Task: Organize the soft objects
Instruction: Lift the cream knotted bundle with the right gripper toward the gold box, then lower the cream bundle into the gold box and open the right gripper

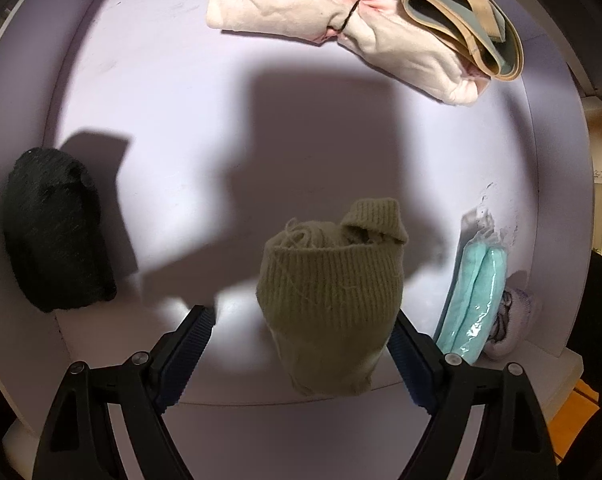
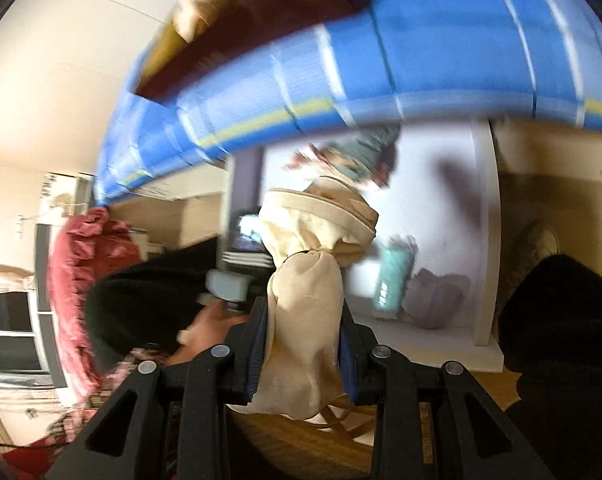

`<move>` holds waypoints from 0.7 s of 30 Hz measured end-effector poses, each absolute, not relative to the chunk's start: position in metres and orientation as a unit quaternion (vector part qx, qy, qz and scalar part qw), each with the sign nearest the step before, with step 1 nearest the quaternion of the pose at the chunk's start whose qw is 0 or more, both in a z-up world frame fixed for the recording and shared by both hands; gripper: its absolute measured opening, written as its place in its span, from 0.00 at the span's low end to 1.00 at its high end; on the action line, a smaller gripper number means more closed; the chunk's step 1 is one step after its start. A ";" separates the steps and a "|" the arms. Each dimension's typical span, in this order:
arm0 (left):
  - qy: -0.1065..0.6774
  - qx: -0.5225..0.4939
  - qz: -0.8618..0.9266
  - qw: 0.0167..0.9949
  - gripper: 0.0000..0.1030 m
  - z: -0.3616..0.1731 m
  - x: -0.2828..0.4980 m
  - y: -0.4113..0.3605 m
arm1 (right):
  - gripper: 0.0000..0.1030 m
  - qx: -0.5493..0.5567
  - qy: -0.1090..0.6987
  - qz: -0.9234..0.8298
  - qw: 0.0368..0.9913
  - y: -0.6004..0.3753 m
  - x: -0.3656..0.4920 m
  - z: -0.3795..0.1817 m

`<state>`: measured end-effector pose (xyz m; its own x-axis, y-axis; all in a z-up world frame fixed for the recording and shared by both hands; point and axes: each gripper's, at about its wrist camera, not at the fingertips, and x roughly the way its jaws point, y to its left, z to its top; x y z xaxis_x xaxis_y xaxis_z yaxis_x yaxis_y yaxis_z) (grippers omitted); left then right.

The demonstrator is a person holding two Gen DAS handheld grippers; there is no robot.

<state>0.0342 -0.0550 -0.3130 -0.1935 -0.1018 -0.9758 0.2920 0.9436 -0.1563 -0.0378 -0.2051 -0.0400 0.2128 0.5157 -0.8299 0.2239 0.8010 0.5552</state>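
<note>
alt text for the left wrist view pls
The open left claw hangs over an olive knit hat on a pale lilac surface. A black knit item lies left, a tied pink cloth bundle at top, and a bagged teal item right.

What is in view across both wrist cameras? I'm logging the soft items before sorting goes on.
Olive ribbed knit hat: one, olive green, on the pale lilac shelf, between the left fingers, no grip visible.
Black knit bundle: one, black, shelf's left side.
Pink fleece bundle tied with a dark band: one, pale pink, shelf's far side.
Beige strap roll: one, beige and grey-green, against the pink bundle.
Mint cloth in clear wrap: one, mint, right side.
Cream cloth bundle: one, cream, clamped in the right gripper.
Blue striped bin: one, blue, above, blurred.
Left gripper: black, open.
Right gripper: black, shut on cloth.
</note>
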 end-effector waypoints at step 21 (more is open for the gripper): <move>0.760 0.065 -0.151 0.629 0.86 -0.311 0.041 -0.056 | 0.31 0.143 0.547 0.060 0.822 -0.232 0.171 0.051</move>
